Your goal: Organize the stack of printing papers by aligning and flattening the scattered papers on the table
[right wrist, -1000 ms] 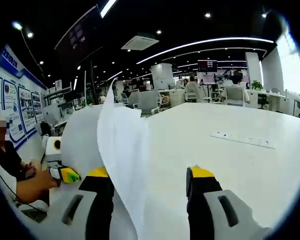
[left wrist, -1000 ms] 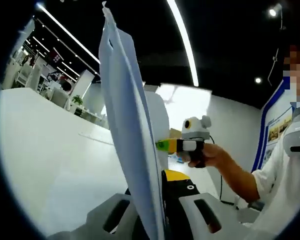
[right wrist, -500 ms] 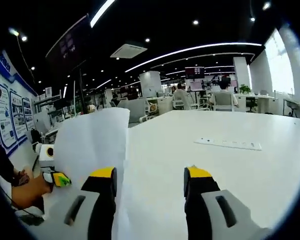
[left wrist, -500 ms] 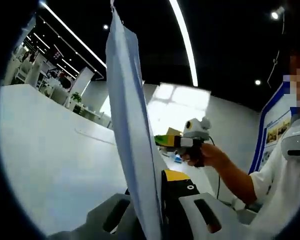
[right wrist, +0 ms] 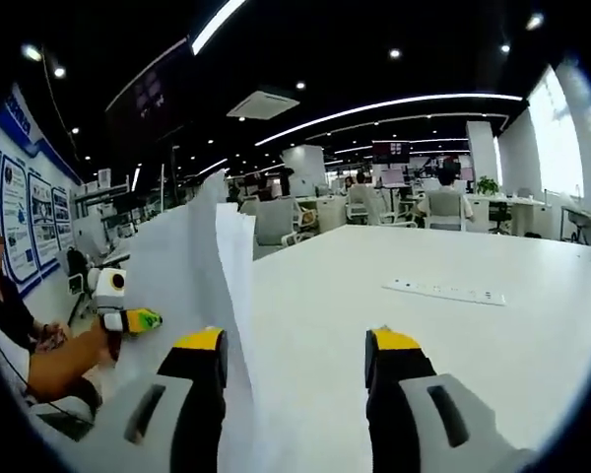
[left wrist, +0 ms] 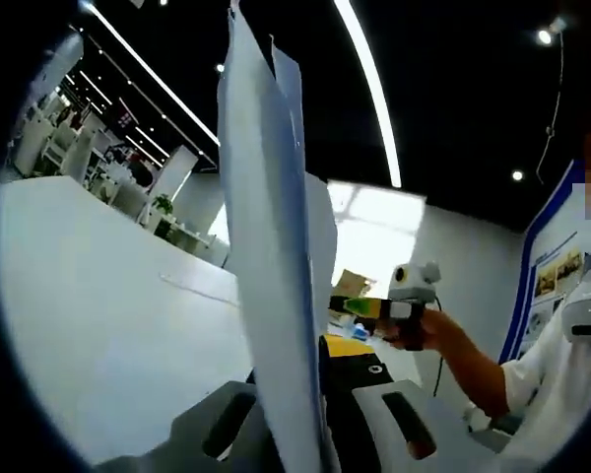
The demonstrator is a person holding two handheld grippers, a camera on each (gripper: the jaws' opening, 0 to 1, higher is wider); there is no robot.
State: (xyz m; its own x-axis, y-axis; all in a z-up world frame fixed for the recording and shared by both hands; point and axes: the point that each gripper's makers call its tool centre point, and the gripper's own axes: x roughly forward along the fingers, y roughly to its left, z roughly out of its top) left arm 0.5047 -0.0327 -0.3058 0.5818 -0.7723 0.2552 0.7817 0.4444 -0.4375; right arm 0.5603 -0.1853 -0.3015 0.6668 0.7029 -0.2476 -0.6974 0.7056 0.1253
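Left tool (left wrist: pixel 310 394) still clenched on the paper stack (left wrist: pixel 271 266), now raised steeper on edge above the surface (left wrist: pixel 98 296); right tool (right wrist: pixel 295 360) released beside it, alignment tap pending.

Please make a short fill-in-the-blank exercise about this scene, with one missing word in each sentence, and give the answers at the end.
1. The left tool is shut on the stack of ____, which stands on edge between its jaws.
2. The jaws of the right tool are ____, with bare table showing between them.
3. The tips of the right tool's jaws are coloured ____.

Answers: papers; open; yellow
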